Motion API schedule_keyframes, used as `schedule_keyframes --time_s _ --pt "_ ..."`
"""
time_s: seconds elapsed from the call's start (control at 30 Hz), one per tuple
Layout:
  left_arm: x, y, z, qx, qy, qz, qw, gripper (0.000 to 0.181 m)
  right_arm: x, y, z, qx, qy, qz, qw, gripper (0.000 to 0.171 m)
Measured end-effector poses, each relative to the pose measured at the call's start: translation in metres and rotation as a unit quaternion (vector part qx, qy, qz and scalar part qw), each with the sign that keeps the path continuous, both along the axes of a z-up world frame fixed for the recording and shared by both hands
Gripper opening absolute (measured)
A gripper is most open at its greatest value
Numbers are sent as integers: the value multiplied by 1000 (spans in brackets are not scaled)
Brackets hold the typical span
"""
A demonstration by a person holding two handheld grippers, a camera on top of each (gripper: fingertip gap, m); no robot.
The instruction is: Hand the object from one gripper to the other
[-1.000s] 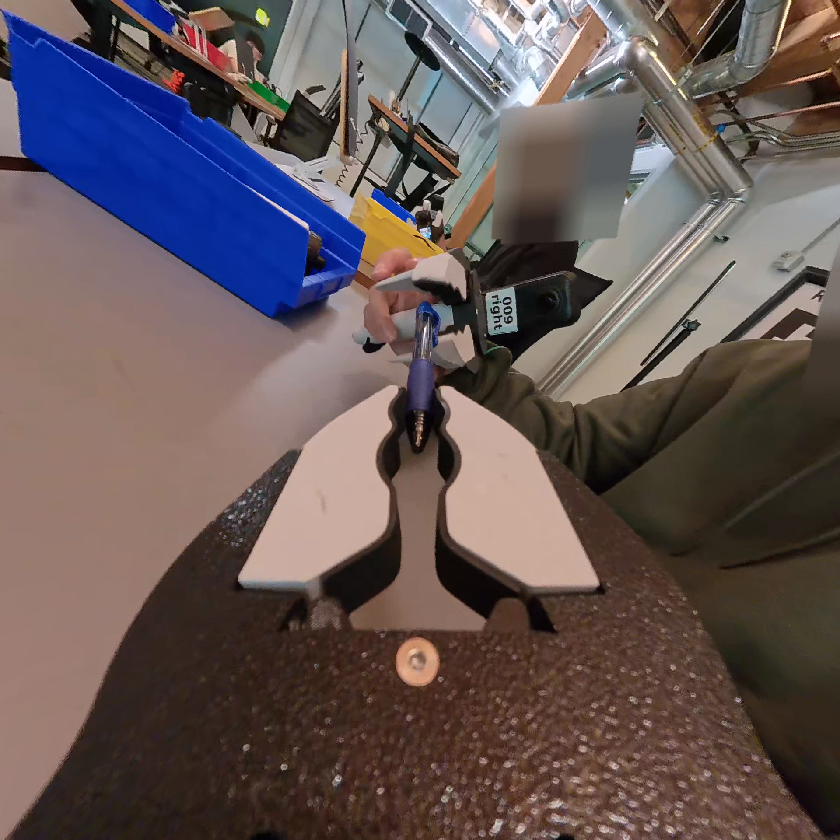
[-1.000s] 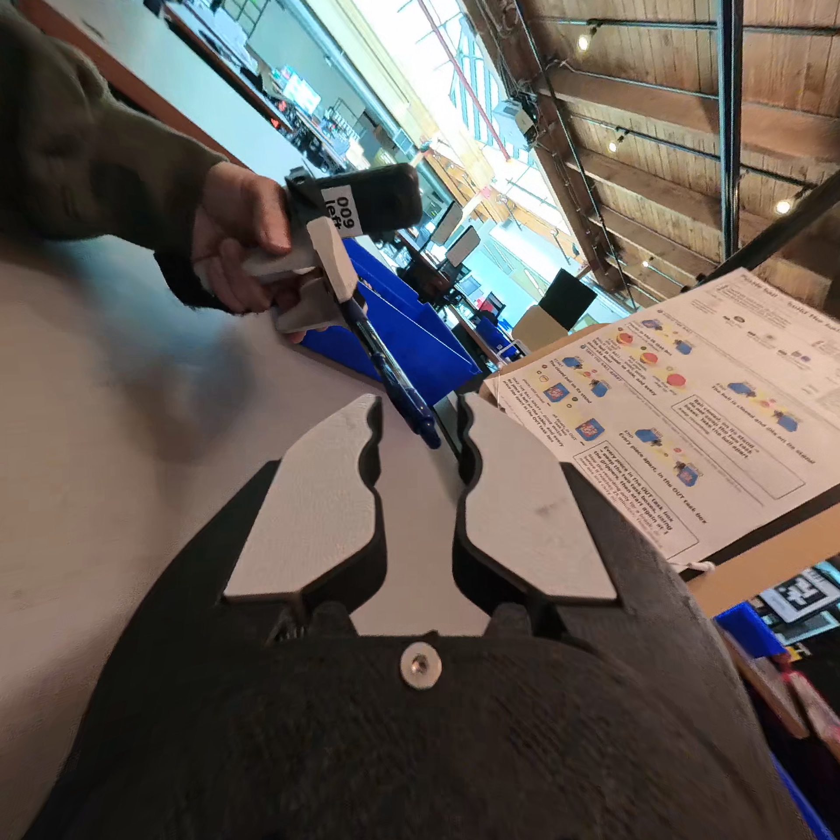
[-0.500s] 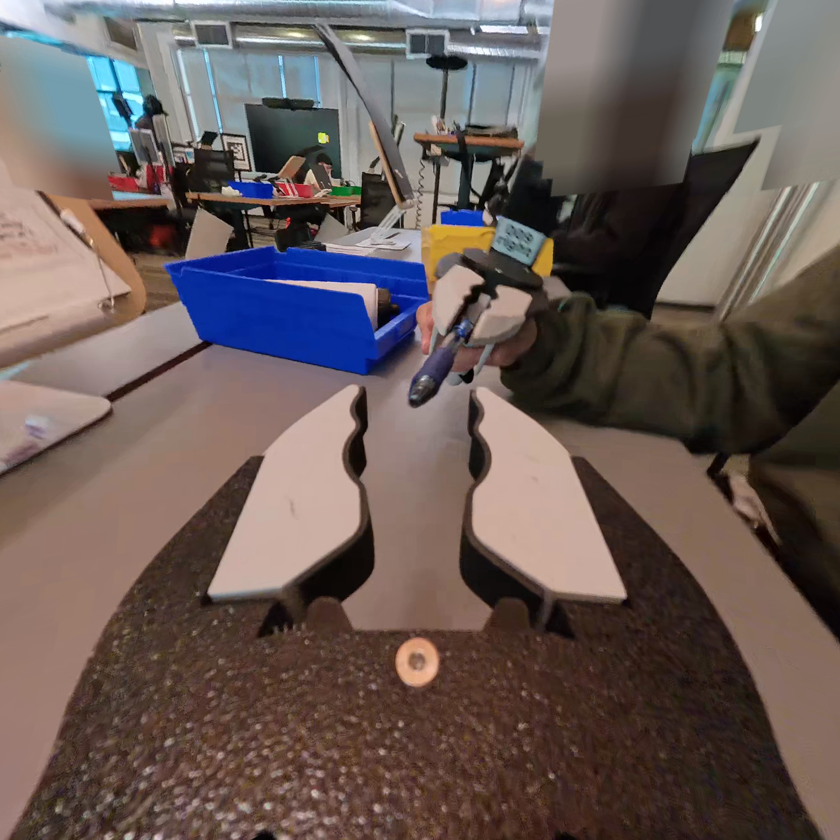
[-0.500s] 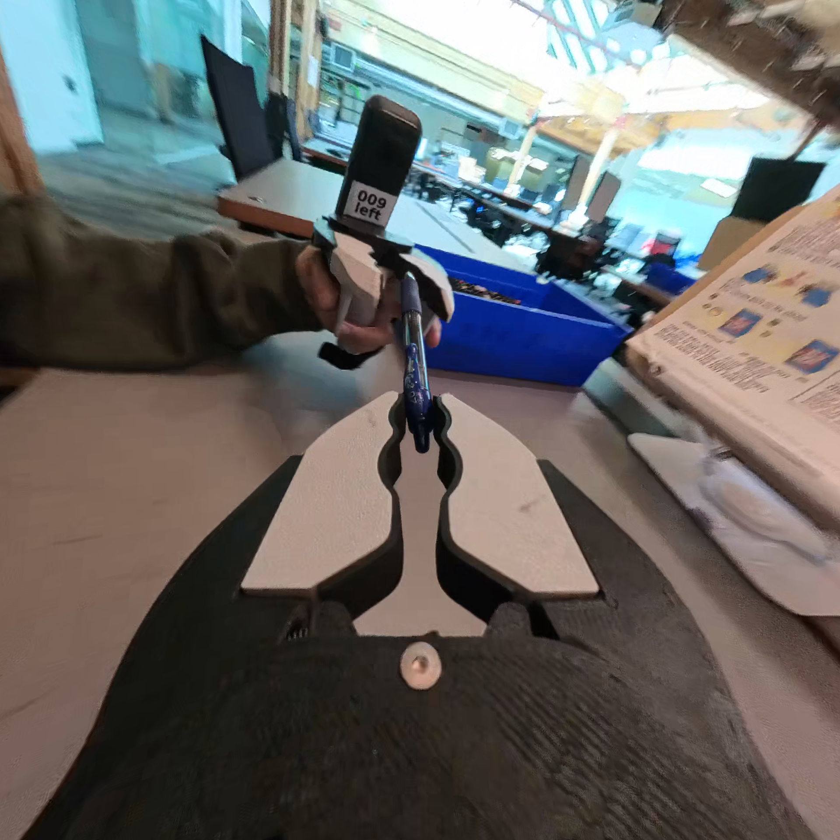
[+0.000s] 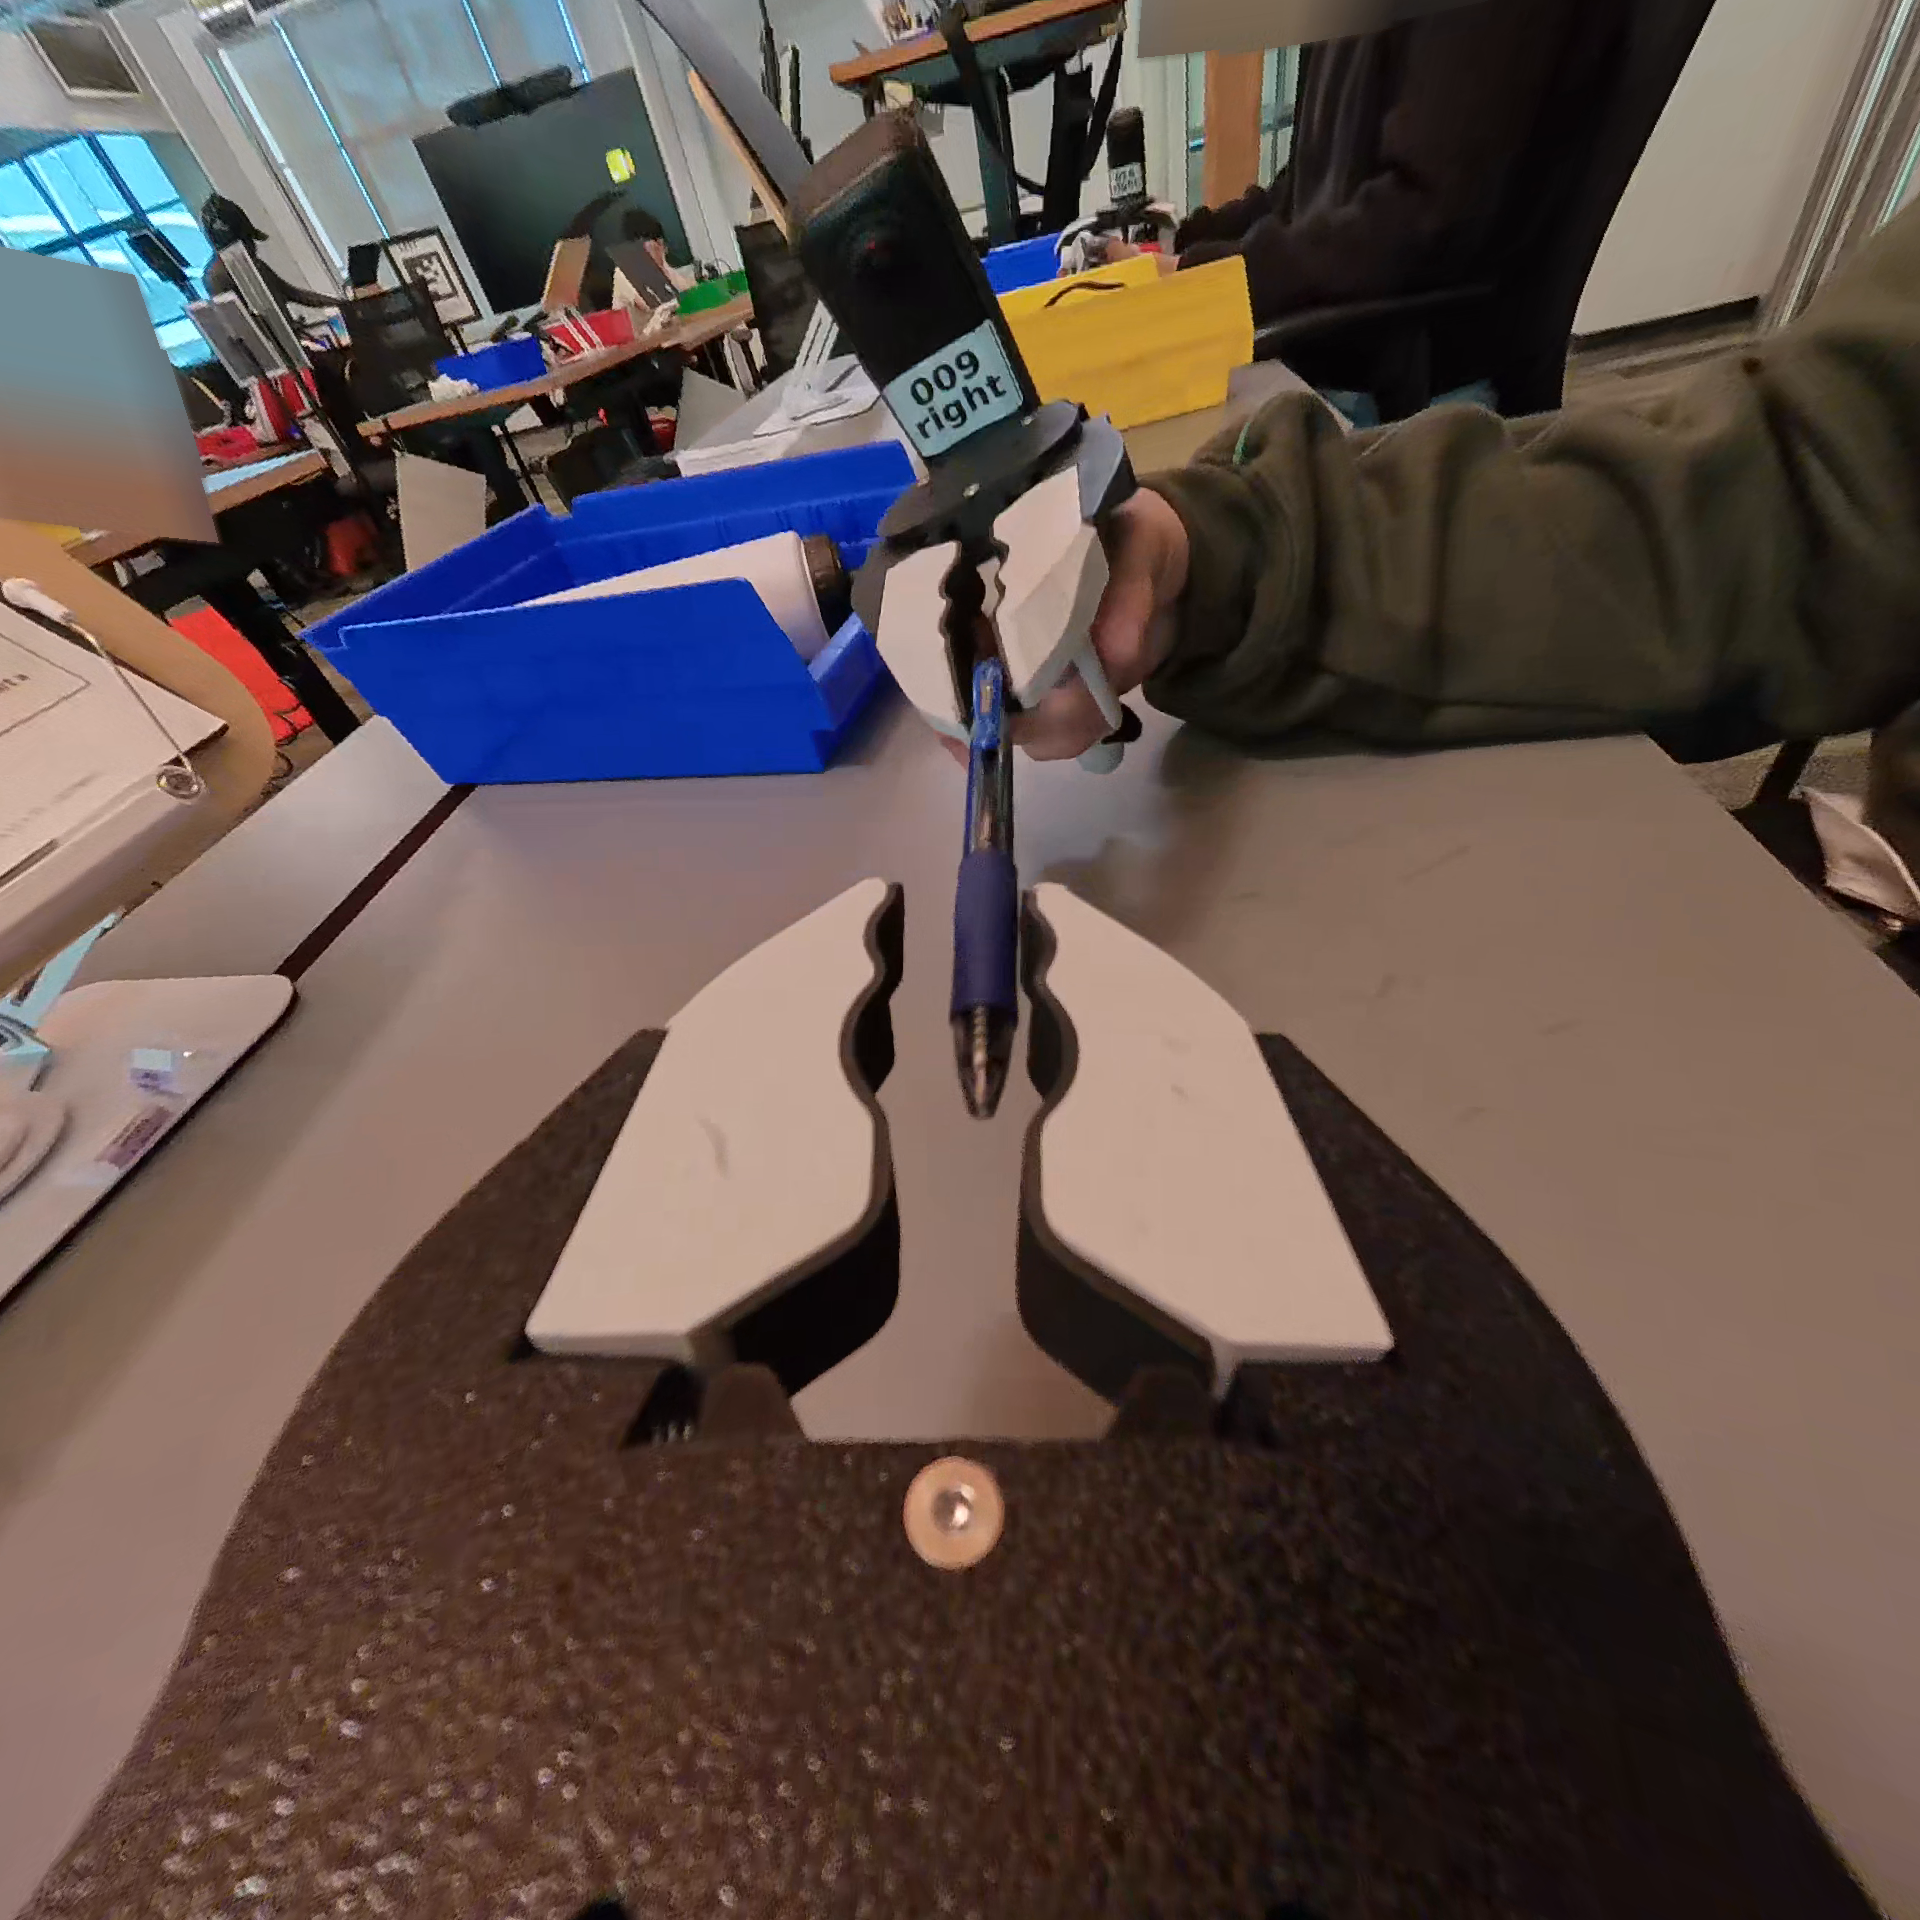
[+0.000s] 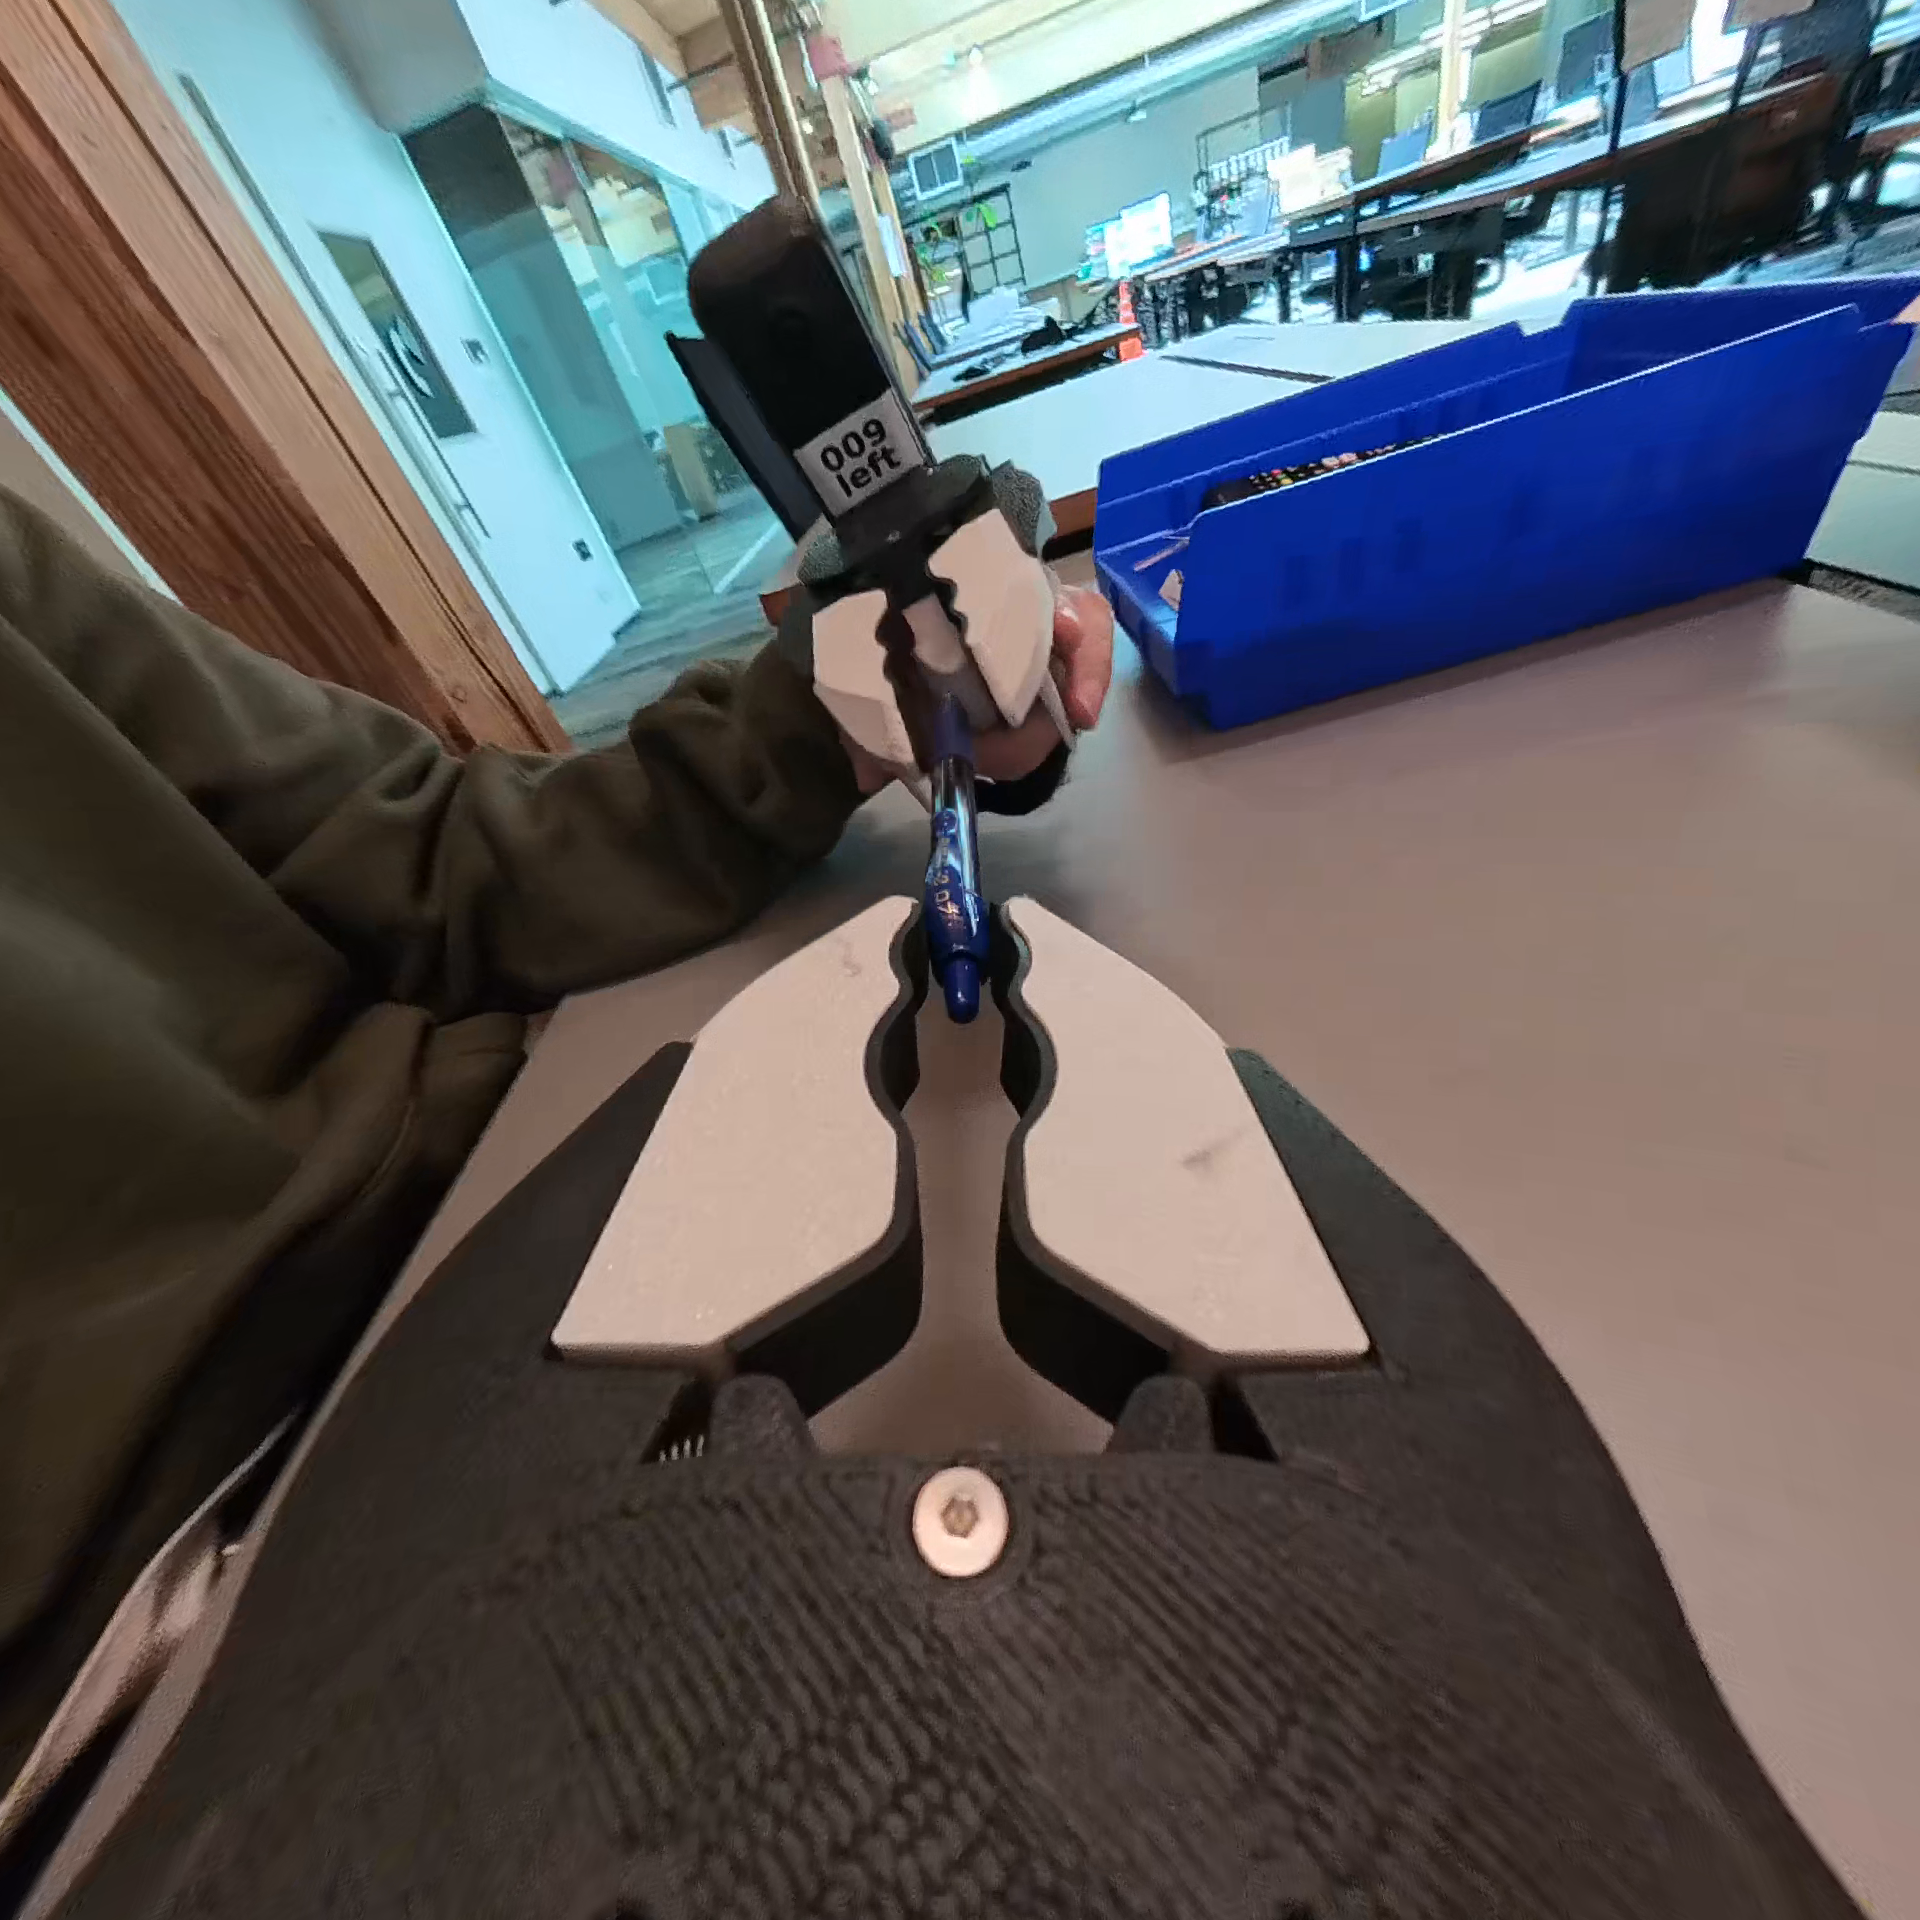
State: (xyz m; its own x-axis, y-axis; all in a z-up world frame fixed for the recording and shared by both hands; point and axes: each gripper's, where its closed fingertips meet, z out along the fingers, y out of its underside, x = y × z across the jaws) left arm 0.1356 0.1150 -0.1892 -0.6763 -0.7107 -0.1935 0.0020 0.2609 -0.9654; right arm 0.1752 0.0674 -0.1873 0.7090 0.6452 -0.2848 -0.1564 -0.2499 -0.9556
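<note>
Wrist cameras facing each other closely, sharing pen (image 5: 983, 940), table (image 5: 1455, 987)

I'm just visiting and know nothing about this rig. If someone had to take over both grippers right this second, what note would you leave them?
Left gripper: open, its fingers either side of the rubber grip end of the blue retractable plastic pen, not clamping it.
Right gripper: shut on the pen's other, clicker end, carrying it alone.
The pen is held in the air above the grey table, spanning both grippers; the blue plastic bin sits behind, uninvolved.
Done: the two grippers are lined up on the pen.
Left, probably: close the left gripper on the grip, then open the right and draw it away.
</note>
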Motion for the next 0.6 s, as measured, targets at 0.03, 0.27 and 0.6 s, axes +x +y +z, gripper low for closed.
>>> schedule_keyframes --time_s 0.03,0.27,0.6 --pt "0 -1 -1 -1 3 -3 1000 24 -1 -1 2 -2 11 7 1000 11" --pt "0 -2 -3 2 8 -5 1000 13 5 0 2 -13 33 -3 999 11" --pt "7 2 -1 23 -9 16 1000 11 12 6 5 -17 87 -23 996 11"
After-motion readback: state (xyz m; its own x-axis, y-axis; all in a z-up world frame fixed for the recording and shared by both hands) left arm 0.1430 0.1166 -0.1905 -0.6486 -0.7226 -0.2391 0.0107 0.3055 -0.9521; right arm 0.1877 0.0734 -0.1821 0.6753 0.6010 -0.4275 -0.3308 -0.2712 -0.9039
